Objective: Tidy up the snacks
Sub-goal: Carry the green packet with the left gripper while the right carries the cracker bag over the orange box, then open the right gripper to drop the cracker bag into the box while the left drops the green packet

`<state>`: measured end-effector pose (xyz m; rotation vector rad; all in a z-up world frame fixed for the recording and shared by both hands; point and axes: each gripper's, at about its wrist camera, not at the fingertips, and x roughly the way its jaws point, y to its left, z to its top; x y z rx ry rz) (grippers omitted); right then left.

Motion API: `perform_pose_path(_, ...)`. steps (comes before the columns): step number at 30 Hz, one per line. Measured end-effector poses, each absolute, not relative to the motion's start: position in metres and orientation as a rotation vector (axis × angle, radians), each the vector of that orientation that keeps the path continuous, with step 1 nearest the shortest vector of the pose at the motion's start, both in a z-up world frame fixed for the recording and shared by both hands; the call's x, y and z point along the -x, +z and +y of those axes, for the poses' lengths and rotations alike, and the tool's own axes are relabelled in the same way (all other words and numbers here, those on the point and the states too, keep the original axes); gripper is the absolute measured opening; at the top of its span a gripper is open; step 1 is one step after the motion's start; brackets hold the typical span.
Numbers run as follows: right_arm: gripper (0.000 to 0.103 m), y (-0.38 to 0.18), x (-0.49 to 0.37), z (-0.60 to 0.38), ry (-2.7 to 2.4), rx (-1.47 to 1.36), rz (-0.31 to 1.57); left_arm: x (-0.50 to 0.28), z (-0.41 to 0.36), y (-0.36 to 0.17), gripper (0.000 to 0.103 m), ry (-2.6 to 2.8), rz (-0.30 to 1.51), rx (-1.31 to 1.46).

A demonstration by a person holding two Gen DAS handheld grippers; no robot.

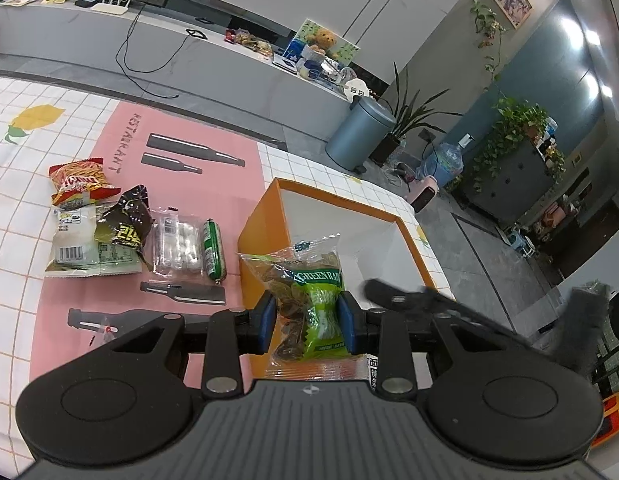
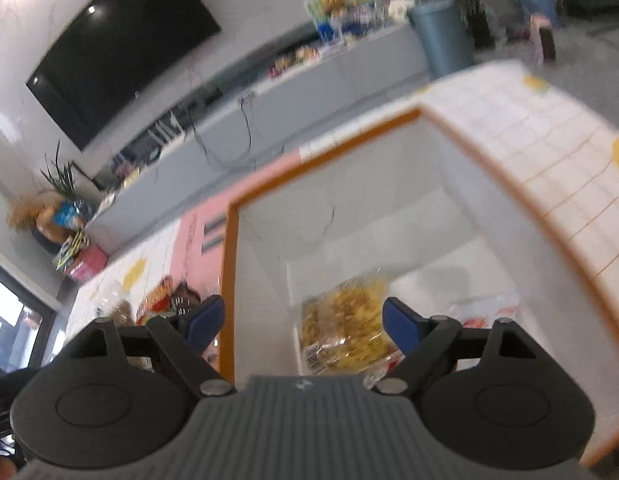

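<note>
My left gripper (image 1: 307,322) is shut on a clear snack bag with a green label (image 1: 315,300) and holds it over the near edge of the orange-rimmed white box (image 1: 265,220). Several snacks lie left of the box on the pink mat: a red chip bag (image 1: 83,180), a white packet (image 1: 81,248), a dark packet (image 1: 127,220), a clear tray pack (image 1: 179,244) and a green sausage (image 1: 214,250). My right gripper (image 2: 303,320) is open above the box (image 2: 229,280). A clear bag of yellow snacks (image 2: 345,328) lies in the box below it, beside a red-and-white packet (image 2: 489,312).
The table has a white checked cloth (image 1: 21,152) with a pink mat (image 1: 189,184). Its far edge drops to the floor, where a grey bin (image 1: 359,136) and plants stand. A long grey counter (image 1: 229,60) runs behind.
</note>
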<state>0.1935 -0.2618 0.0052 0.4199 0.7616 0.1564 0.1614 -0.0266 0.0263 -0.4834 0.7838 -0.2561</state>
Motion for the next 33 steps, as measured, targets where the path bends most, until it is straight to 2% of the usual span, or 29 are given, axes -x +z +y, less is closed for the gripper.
perform_pose_path(4,0.089,0.029,-0.167,-0.283,0.119,-0.307,0.665,-0.167,-0.04,0.029,0.036,-0.273,0.792,0.483)
perform_pose_path(8,0.089,0.031,-0.15,-0.323,0.031,-0.364,0.633,-0.176,-0.063,0.029,0.036,-0.276,0.807,0.48)
perform_pose_path(17,0.089,0.025,-0.136,-0.361,-0.036,-0.465,0.632,-0.206,-0.127,0.015,0.036,-0.314,0.874,0.442)
perform_pose_path(23,0.089,0.024,-0.132,-0.37,-0.081,-0.474,0.634,-0.227,-0.167,-0.003,0.036,-0.308,0.935,0.306)
perform_pose_path(33,0.089,0.02,-0.138,-0.362,-0.072,-0.426,0.664,-0.25,-0.192,-0.031,0.036,-0.278,1.014,0.234)
